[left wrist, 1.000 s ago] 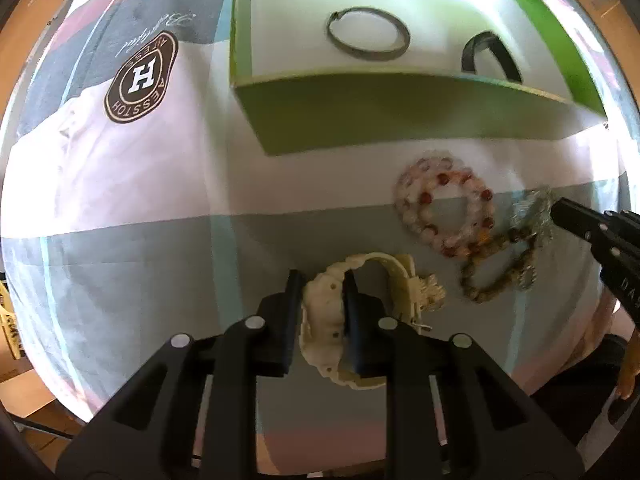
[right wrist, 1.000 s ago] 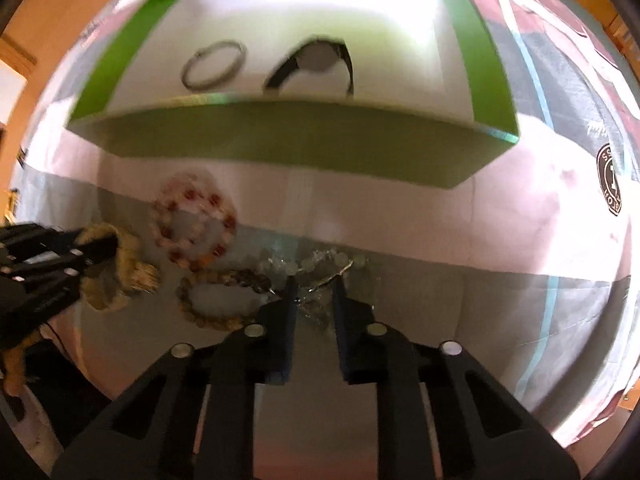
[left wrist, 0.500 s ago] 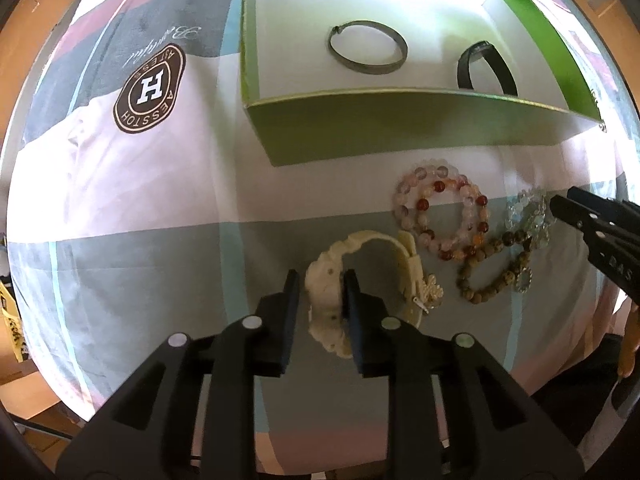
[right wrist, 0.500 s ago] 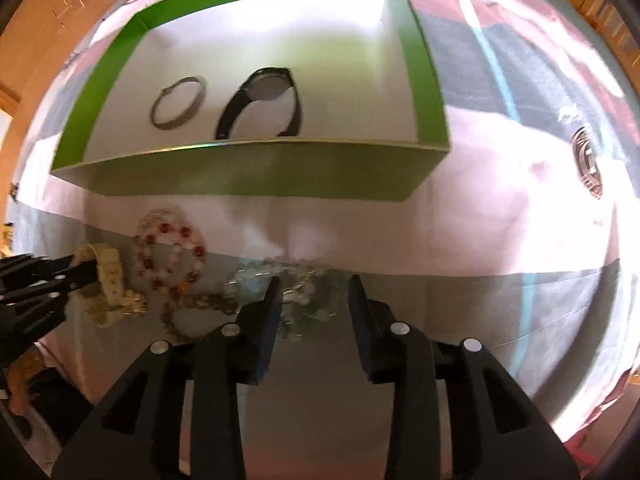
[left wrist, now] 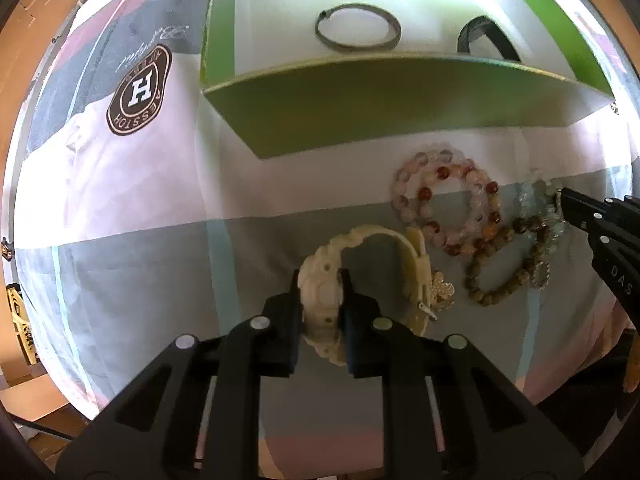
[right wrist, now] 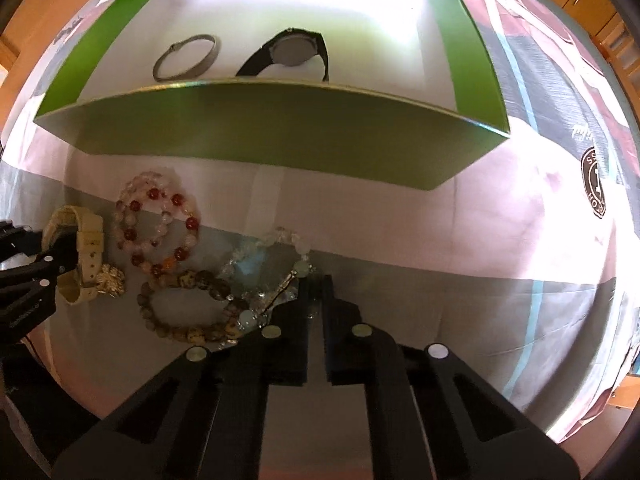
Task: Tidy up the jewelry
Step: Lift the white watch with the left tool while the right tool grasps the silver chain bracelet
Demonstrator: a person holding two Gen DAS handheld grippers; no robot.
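My left gripper (left wrist: 320, 280) points down at the cloth, and its jaws are closing on the case of a cream watch (left wrist: 380, 236), with the pads against both sides. A gold charm (left wrist: 440, 292) lies by the strap. To the right lie a red-and-pink bead bracelet (left wrist: 440, 172), a brown bead bracelet (left wrist: 496, 296) and a pale crystal bracelet (right wrist: 288, 238). My right gripper (right wrist: 316, 280) has its jaws drawn narrow on a strand of the crystal bracelet. A green box (right wrist: 280, 128) behind them holds a metal bangle (right wrist: 212, 50) and a black watch (right wrist: 296, 50).
A striped pink, grey and white cloth with a brown round logo (left wrist: 140, 92) covers the table. The box's near wall (left wrist: 400, 100) stands just behind the bracelets. The two grippers work close together, with the left one at the left edge of the right wrist view (right wrist: 40, 256).
Both grippers rose a little, then sank back toward the cloth. The right jaws opened wide and have closed again on the crystal bracelet. The left jaws stay around the watch case.
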